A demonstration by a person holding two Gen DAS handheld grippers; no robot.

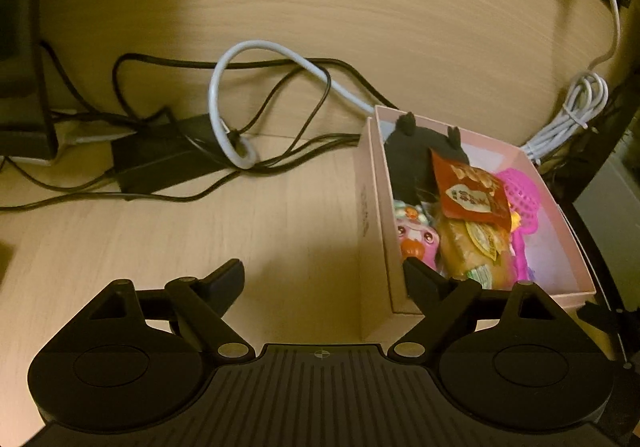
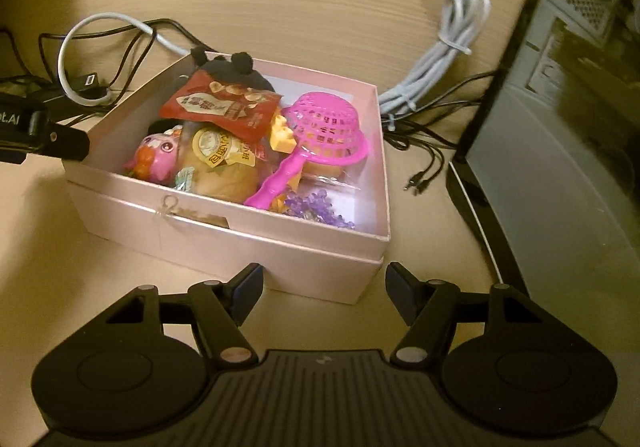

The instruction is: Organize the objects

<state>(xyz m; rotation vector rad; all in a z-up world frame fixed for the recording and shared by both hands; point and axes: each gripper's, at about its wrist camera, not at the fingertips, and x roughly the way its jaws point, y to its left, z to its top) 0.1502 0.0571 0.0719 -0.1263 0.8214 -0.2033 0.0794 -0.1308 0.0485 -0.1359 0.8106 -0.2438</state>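
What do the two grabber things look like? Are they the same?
Yes, nearly twins. The left gripper and right gripper are both matte black plastic. Each has a ribbed flat middle, two big round discs at the sides, angled link arms with small silvery pins, and two stubby fingers. The right gripper's finger pads look dark blue. No sleeves or cables of their own show.

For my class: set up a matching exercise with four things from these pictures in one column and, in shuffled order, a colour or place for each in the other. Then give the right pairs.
Column 1
1. Snack packet
2. Toy strainer
3. Beads
4. Bundled cable

Column 2
A. Bright pink, lies in the box
B. White, on the desk outside the box
C. Red, on top of the pile in the box
D. Purple, in the box by its near wall

Pairs: 1-C, 2-A, 3-D, 4-B

All but the cable lie in the pink box.
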